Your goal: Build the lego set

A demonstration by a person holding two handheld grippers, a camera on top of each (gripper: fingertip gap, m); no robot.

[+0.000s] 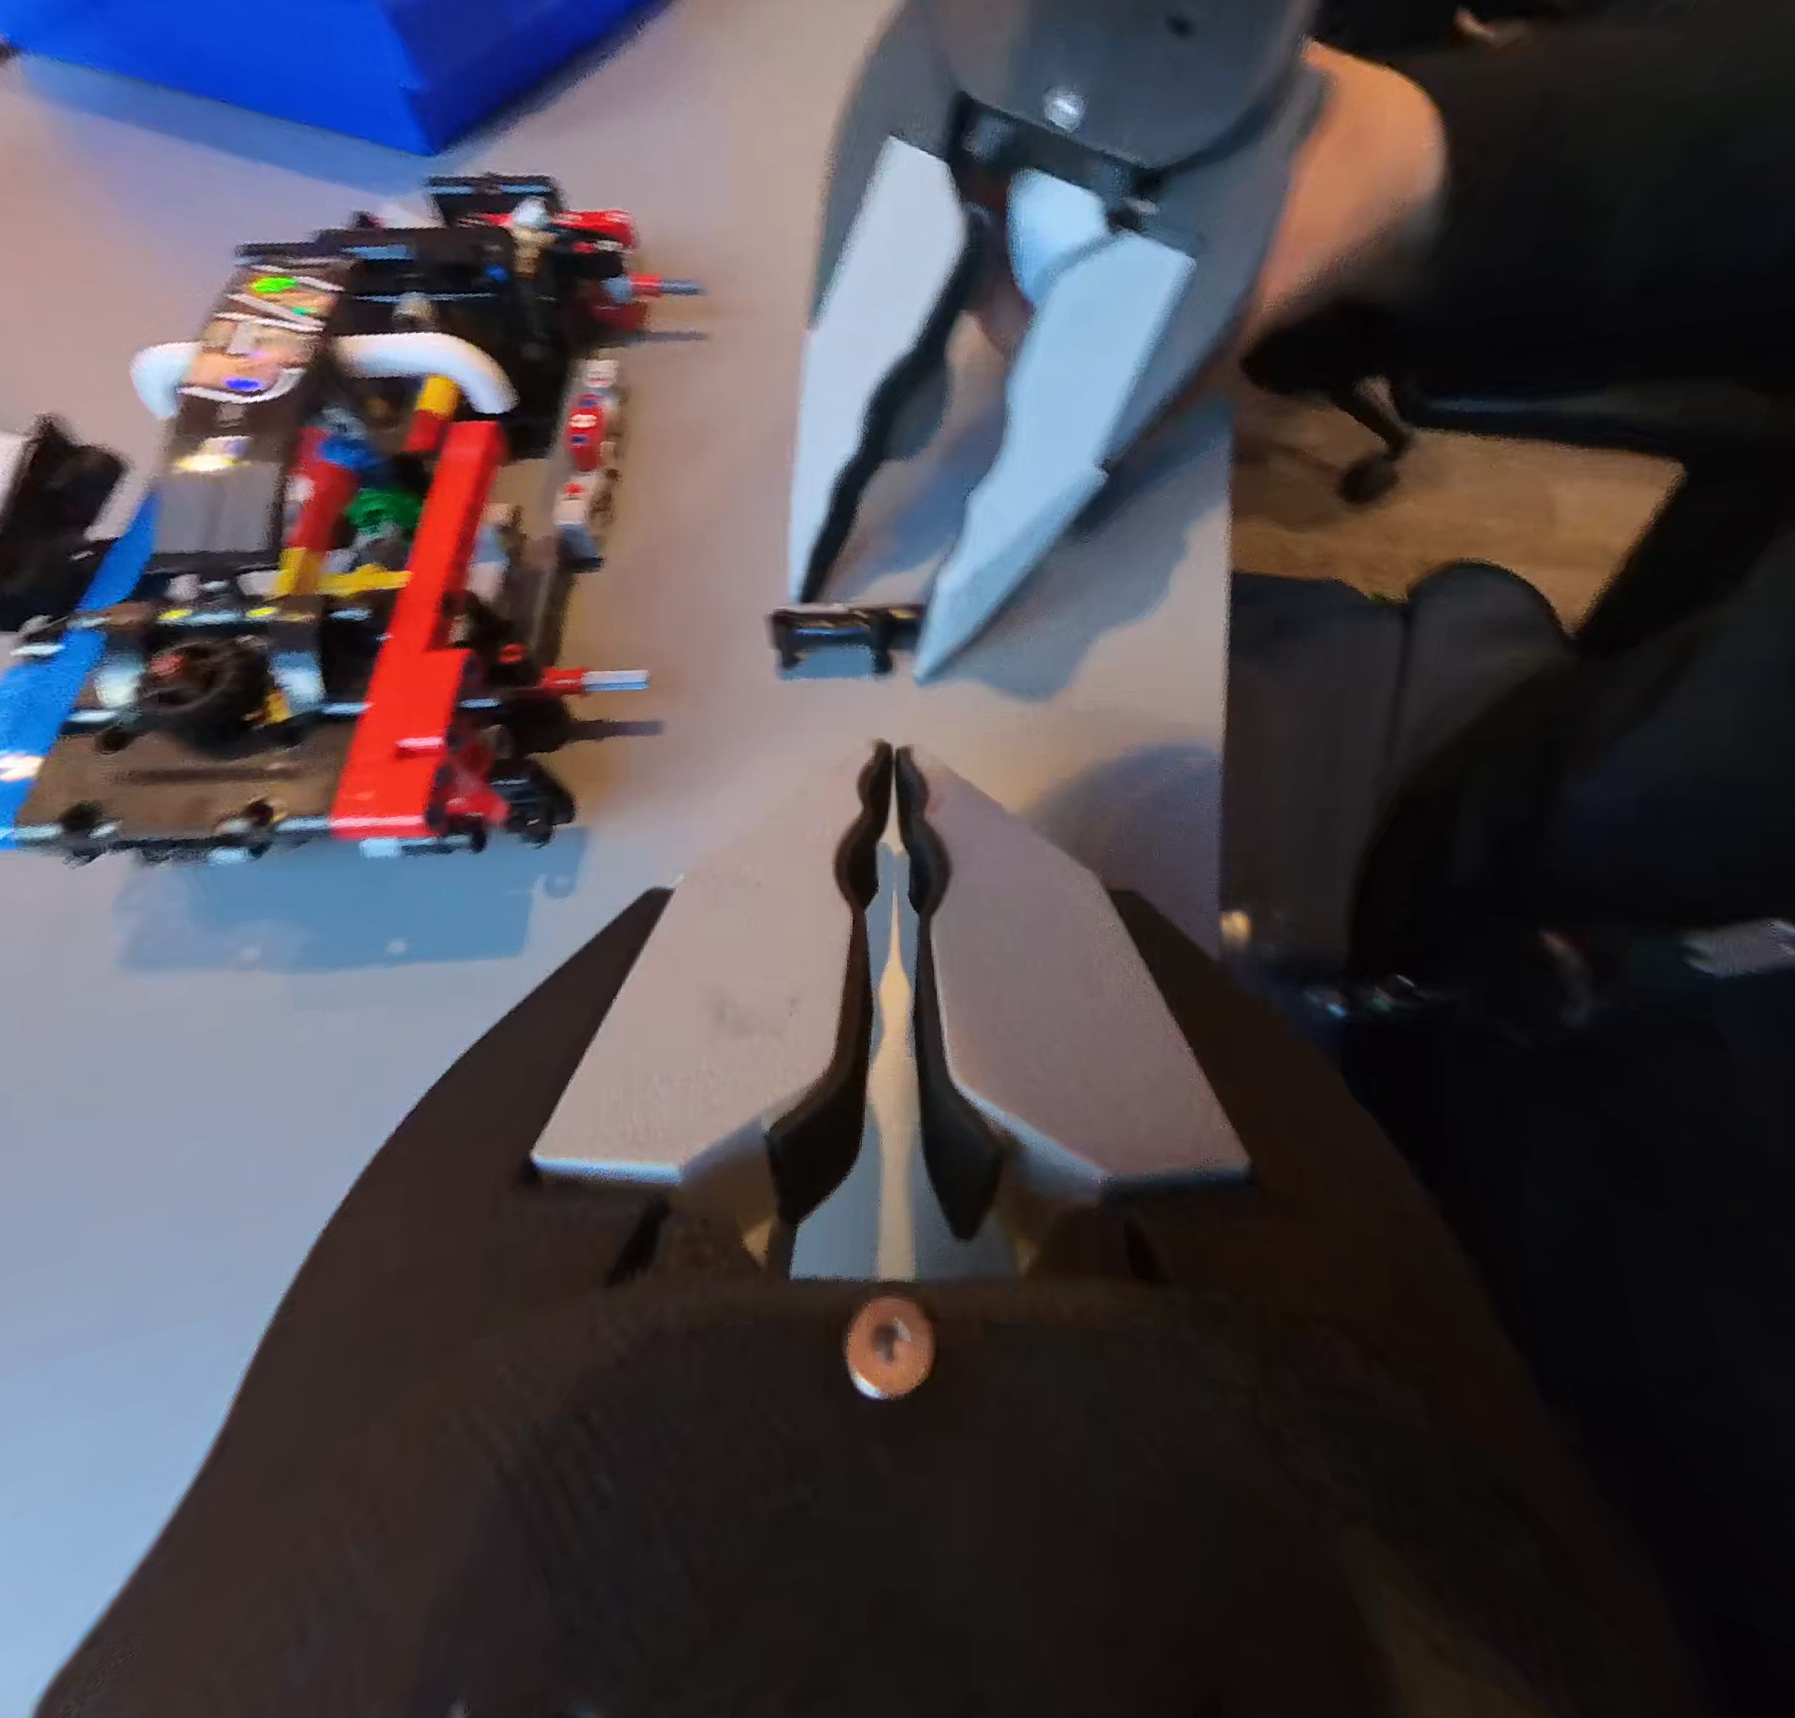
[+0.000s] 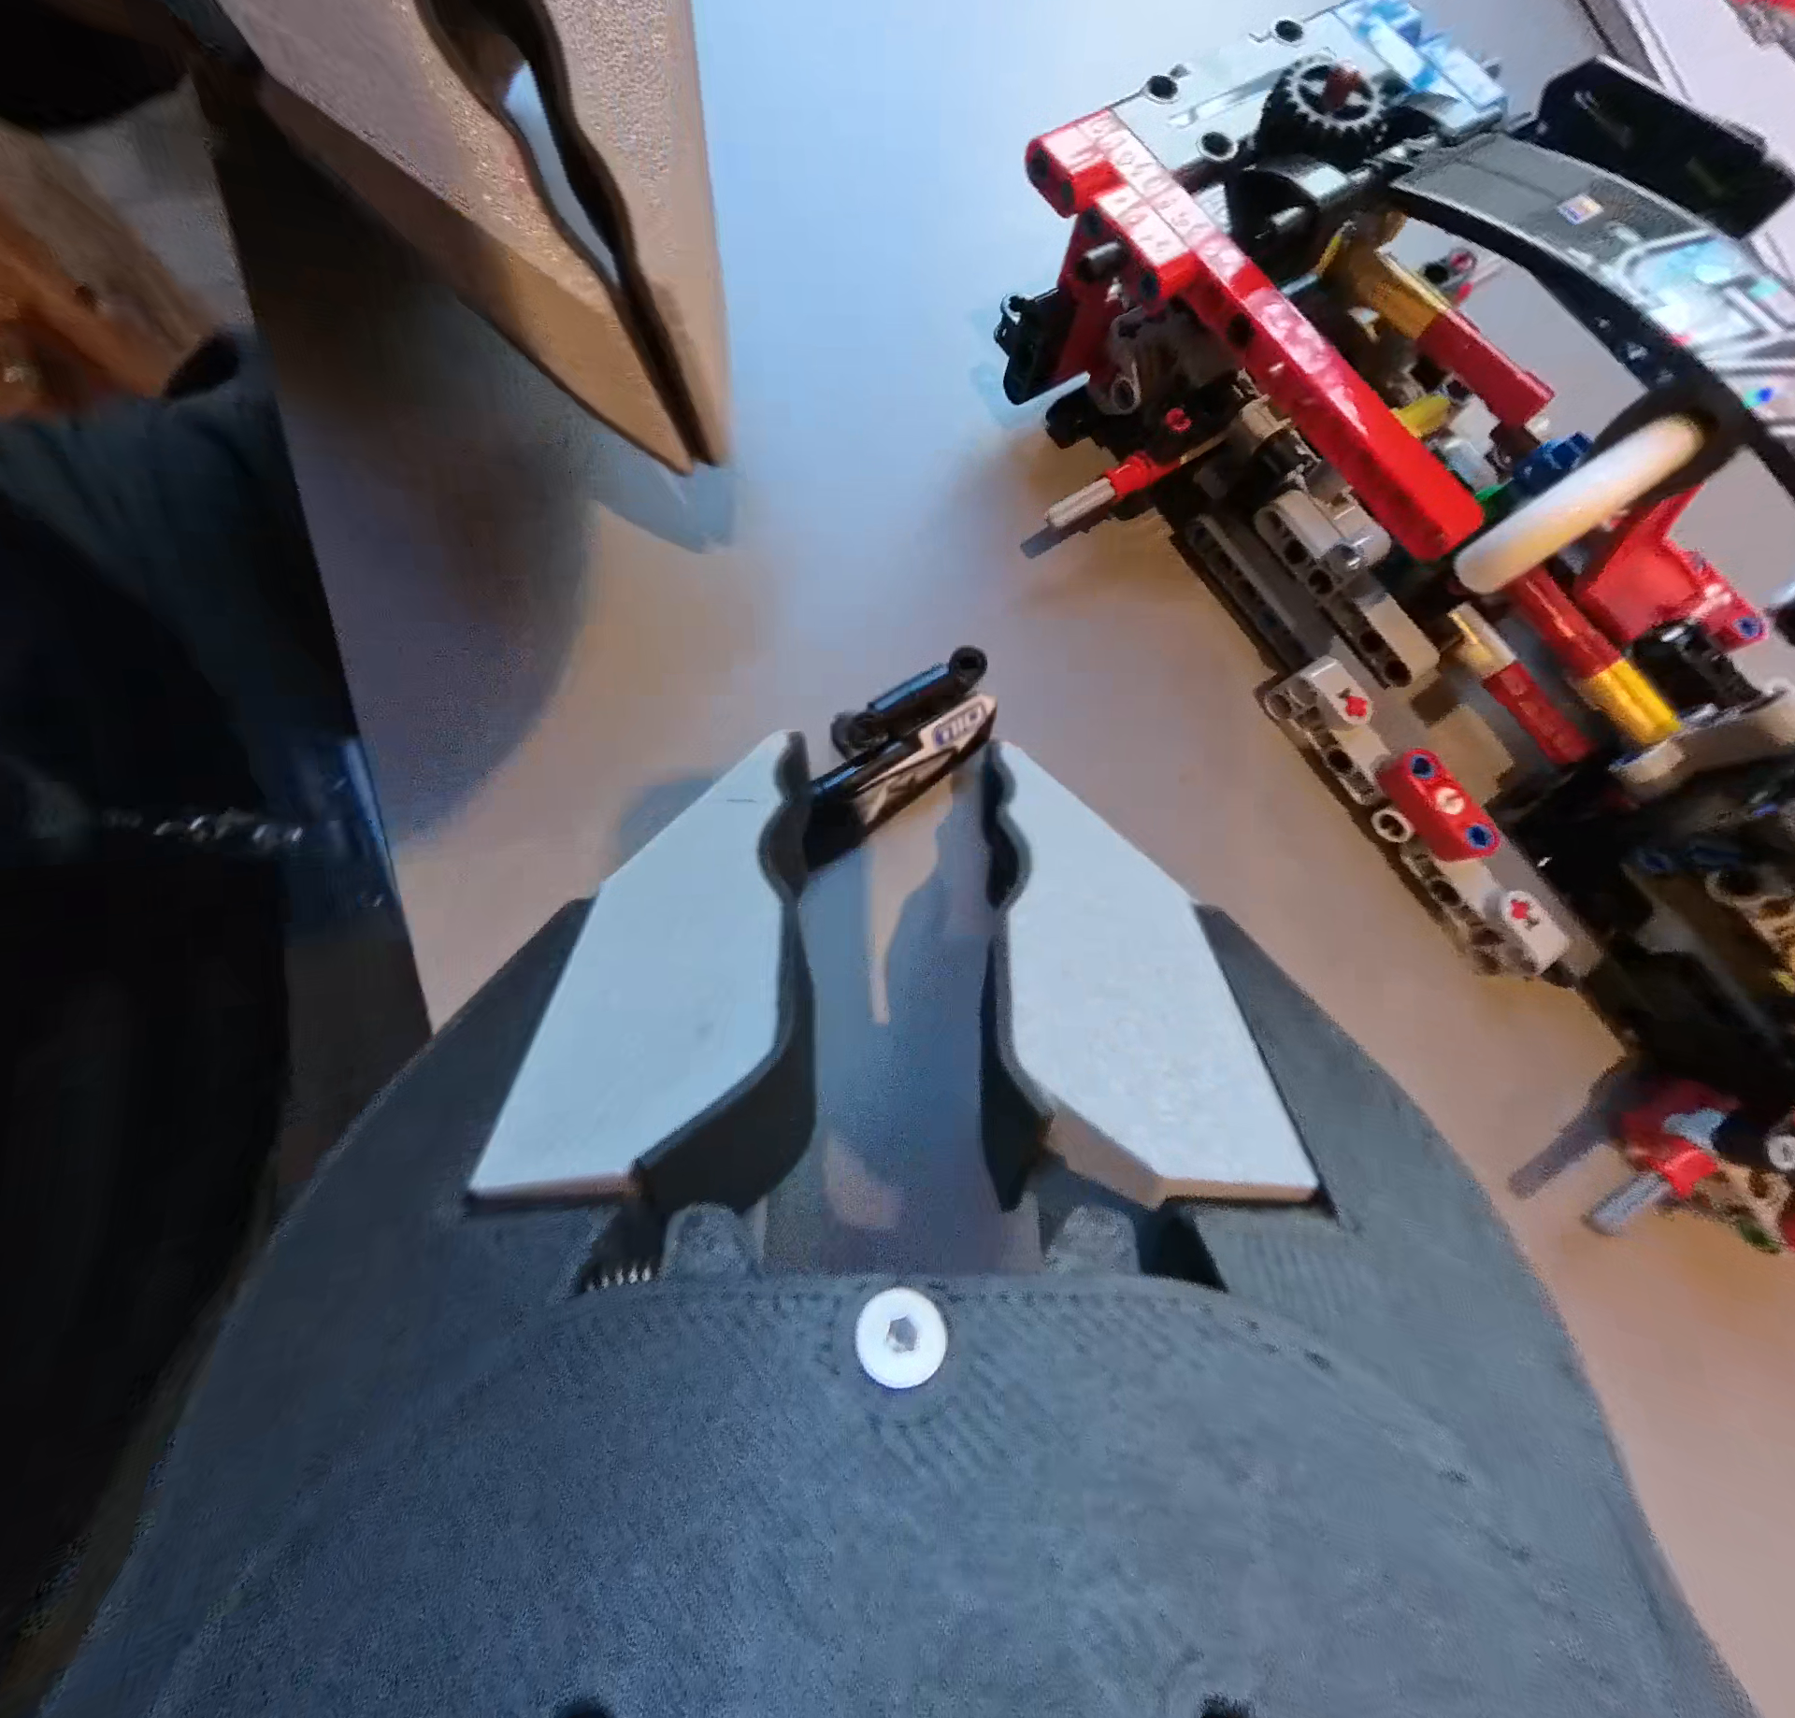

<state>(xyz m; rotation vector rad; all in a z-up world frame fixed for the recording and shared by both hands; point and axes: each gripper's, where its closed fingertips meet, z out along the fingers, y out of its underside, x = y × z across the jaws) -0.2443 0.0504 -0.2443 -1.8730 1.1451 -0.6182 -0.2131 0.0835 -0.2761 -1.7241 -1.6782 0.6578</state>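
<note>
Jaws apart, right gripper (image 2: 894, 759) straddles black piece (image 2: 908, 749) (left gripper (image 1: 892, 759) pinched).

Lighting: moderate, mixed cool and warm; soft shadows lie on the table (image 1: 291, 1137) under the lego model (image 1: 321, 545); pale glare on the tabletop, upper centre of the right wrist view; motion blur throughout the left wrist view; wide-angle bending at frame edges; lower corners soft.

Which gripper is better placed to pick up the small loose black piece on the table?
Right. The right gripper is open with the small black piece lying at its fingertips. The left gripper is shut and farther from the piece, apart from the lego model.
</note>
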